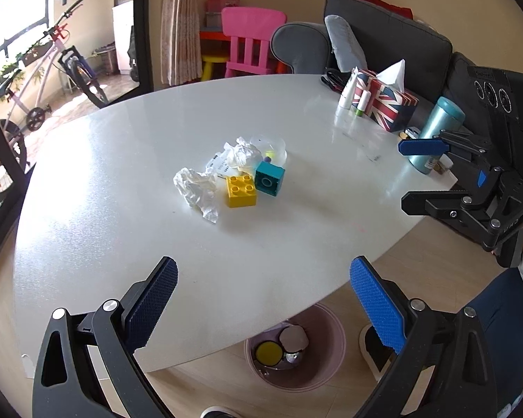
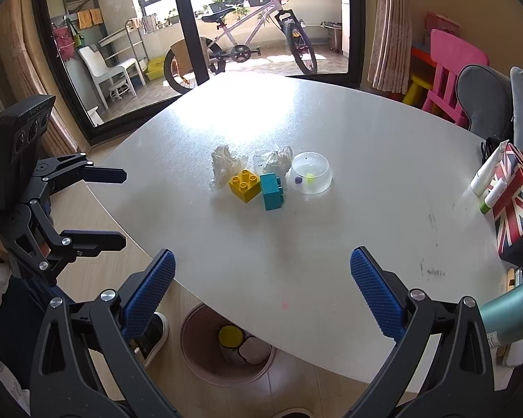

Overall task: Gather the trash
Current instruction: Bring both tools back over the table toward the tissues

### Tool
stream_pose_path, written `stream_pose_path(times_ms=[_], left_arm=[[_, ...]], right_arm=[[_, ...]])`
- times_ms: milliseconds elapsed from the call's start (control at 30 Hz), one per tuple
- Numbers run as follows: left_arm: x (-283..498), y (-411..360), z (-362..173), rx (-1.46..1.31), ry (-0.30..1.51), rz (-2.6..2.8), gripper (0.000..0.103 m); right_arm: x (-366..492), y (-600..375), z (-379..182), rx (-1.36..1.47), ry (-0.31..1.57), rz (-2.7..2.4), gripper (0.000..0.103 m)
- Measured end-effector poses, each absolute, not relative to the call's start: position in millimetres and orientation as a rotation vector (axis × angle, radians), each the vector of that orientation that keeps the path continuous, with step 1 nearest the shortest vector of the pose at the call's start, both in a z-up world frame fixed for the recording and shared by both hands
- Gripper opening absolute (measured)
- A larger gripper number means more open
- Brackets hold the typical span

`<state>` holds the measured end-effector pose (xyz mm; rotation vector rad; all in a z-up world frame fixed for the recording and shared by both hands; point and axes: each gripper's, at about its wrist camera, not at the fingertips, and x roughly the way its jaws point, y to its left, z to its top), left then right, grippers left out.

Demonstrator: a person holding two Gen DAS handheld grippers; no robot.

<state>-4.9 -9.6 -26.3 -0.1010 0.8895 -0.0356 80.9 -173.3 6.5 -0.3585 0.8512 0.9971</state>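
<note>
Left wrist footage shows the left gripper point(image 1: 263, 299) held with its jaws spread wide and empty above the near edge of the white table point(image 1: 104, 181), and the right gripper point(image 1: 406, 176) is seen equally agape (nothing between its fingers). Two crumpled tissues point(image 1: 197, 188) point(image 1: 242, 153) are found just beside the yellow block point(image 1: 241, 191), with a teal block point(image 1: 269, 177) touching it. A pink bin point(image 1: 326, 365) is placed on the floor below the table's near edge.

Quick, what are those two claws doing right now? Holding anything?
Left claw: open, holding nothing, above the table.
Right claw: open, holding nothing, also above the table.
</note>
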Motion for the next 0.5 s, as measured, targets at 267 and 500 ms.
stream_pose_path(times_ms=[267, 500], left_arm=[[8, 16, -25, -0.129, 0.86, 0.049, 0.095], [20, 32, -25, -0.147, 0.857, 0.083, 0.095]], right_arm=[[93, -153, 0, -0.378, 0.842, 0.971, 0.099], [104, -133, -5, -0.398, 0.842, 0.965, 0.099]])
